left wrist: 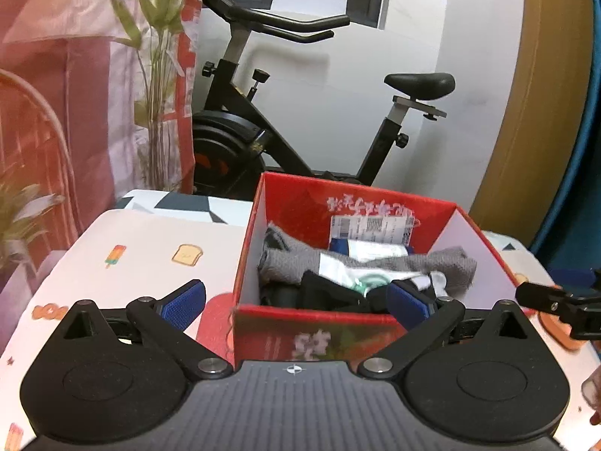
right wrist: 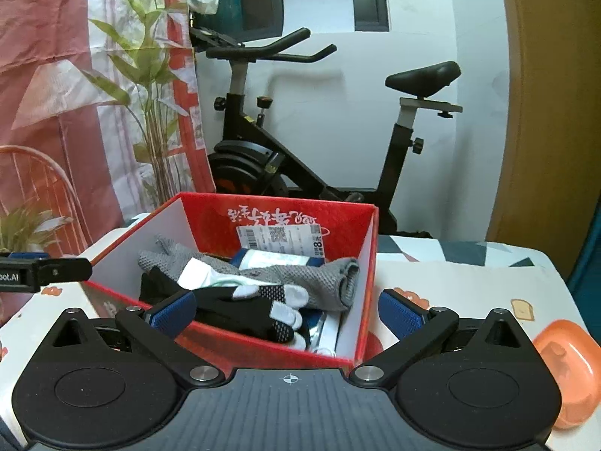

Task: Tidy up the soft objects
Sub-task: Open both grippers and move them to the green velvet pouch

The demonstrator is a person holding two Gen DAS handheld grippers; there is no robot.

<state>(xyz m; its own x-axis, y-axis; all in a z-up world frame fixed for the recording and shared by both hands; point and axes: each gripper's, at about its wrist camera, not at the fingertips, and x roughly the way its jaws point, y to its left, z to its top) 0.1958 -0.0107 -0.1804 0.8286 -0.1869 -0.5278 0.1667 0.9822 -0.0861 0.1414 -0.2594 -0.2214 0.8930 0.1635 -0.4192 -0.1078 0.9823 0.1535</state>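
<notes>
A red cardboard box stands on the patterned table. Inside lie a grey mesh cloth, a black glove with white fingertips, a white and green packet and a blue and white roll. My left gripper is open, its blue pads wide apart in front of the box's near wall, nothing between them. My right gripper is open too, its blue pads straddling the box's near right corner without touching it.
The table cover shows toast and ice-lolly prints. An orange dish sits at the right edge. A black exercise bike stands behind the table, a plant and red curtain to the left, a wooden door to the right.
</notes>
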